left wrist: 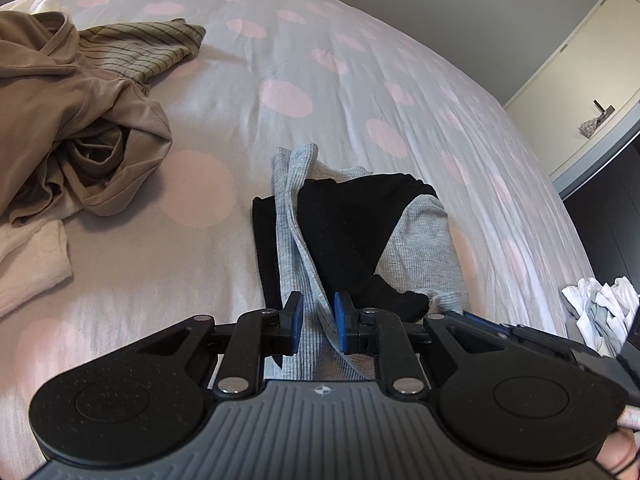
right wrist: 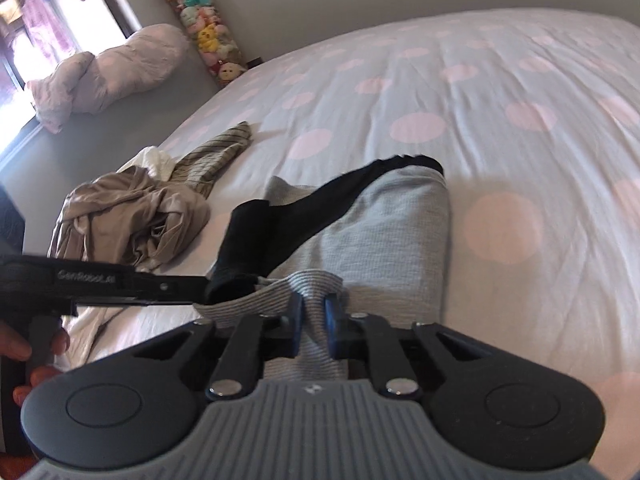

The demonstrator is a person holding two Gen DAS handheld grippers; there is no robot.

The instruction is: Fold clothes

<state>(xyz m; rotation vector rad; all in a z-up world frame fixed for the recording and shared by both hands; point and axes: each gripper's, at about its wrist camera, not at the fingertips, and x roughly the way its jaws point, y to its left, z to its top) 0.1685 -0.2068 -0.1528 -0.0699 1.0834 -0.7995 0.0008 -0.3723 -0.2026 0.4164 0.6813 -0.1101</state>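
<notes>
- My left gripper (left wrist: 318, 312) is clamped on the near edge of the grey and black top (left wrist: 420, 236), which lies half folded on the bed (left wrist: 360, 80).
- My right gripper (right wrist: 313, 316) pinches its ribbed grey hem.
- A heap of brown clothes (left wrist: 72, 120) and a striped garment (left wrist: 144, 46) lie nearby.
- A white cloth (left wrist: 28, 256) lies beside them.

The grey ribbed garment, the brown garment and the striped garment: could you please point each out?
grey ribbed garment (right wrist: 396, 232): right wrist view, folded body.
brown garment (left wrist: 60, 92): left wrist view, crumpled middle.
striped garment (left wrist: 148, 42): left wrist view, flat striped panel.
</notes>
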